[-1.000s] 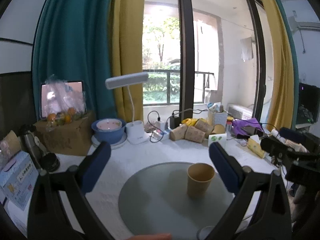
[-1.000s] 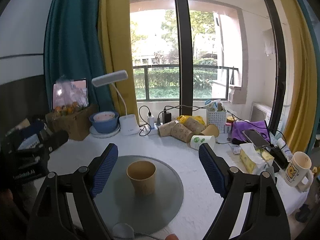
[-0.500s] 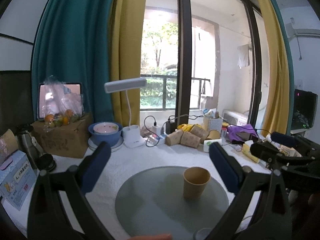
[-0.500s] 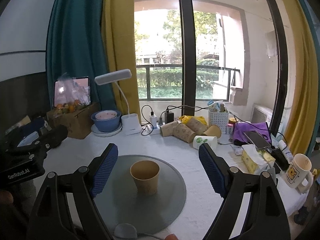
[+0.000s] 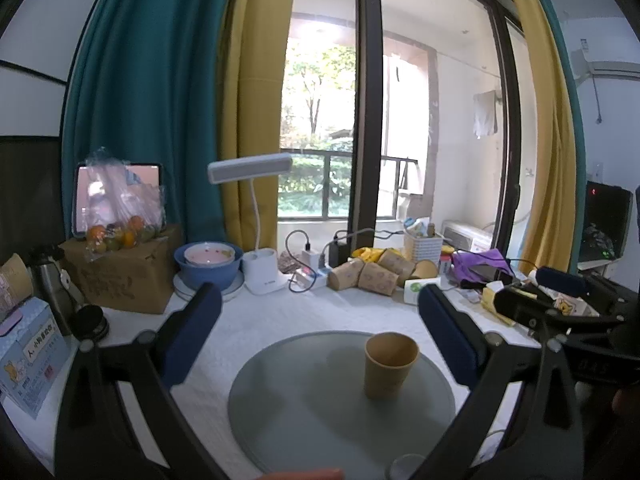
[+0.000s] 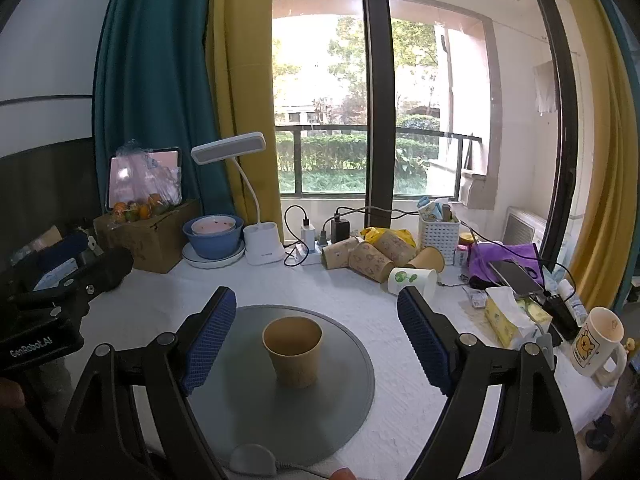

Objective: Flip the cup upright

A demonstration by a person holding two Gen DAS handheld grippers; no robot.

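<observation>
A tan paper cup [image 5: 390, 365] stands upright, mouth up, on a round grey glass disc [image 5: 304, 408] on the white table. It also shows in the right wrist view [image 6: 293, 350], on the same disc [image 6: 344, 392]. My left gripper [image 5: 320, 332] is open and empty, above and behind the cup. My right gripper [image 6: 316, 336] is open and empty, its blue pads wide on either side of the cup and not touching it. The right gripper shows at the right of the left wrist view [image 5: 560, 304]; the left gripper's body shows at the left of the right wrist view [image 6: 60, 292].
Several paper cups [image 6: 368, 254] lie on their sides at the back by a power strip. A white desk lamp [image 6: 256, 216], blue bowl [image 6: 214, 234], cardboard box [image 6: 148, 232], tissue pack [image 6: 508, 314] and bear mug [image 6: 596, 340] crowd the table's edges.
Both grippers have risen and drawn back slightly, staying open. The cup has stayed upright on the disc.
</observation>
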